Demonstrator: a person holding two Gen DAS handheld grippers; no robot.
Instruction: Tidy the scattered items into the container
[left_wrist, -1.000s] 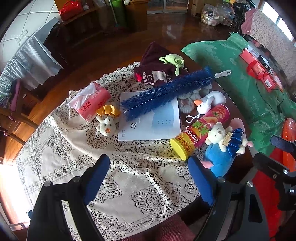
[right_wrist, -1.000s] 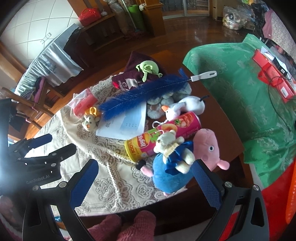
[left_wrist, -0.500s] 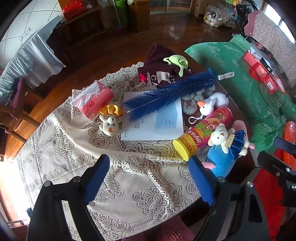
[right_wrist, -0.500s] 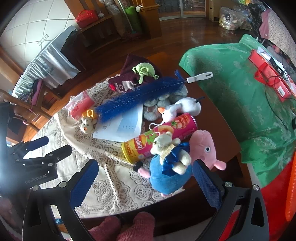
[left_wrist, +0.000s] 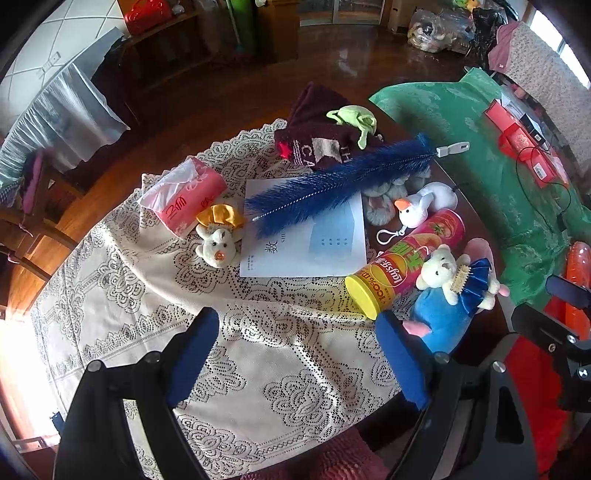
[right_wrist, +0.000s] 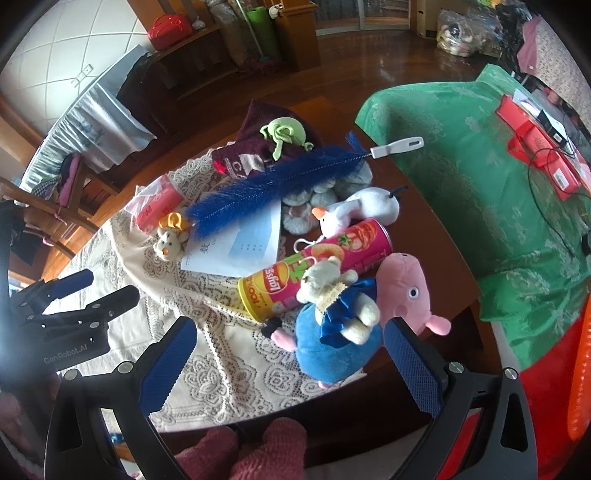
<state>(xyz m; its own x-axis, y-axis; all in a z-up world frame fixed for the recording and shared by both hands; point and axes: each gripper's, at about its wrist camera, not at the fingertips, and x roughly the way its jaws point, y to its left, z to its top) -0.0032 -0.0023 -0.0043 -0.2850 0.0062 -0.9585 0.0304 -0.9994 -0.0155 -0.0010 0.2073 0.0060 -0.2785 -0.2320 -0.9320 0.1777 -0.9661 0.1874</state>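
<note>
Above a lace tablecloth (left_wrist: 258, 350), the left gripper (left_wrist: 297, 356) hangs with its blue pads spread wide and empty. Ahead of it and to its right lies a Lay's crisp can (left_wrist: 406, 264) on its side, touching a cream teddy bear (left_wrist: 448, 275) sprawled on a Peppa Pig-type plush (right_wrist: 354, 325). Farther ahead, a blue bottle brush (left_wrist: 340, 181) crosses a white booklet (left_wrist: 306, 236), with a tissue pack (left_wrist: 184, 195) off to the left. The right gripper (right_wrist: 291, 365), equally spread and empty, hovers directly before the pig plush. A red shape at the far right may be the container, though the view is too partial to tell.
</note>
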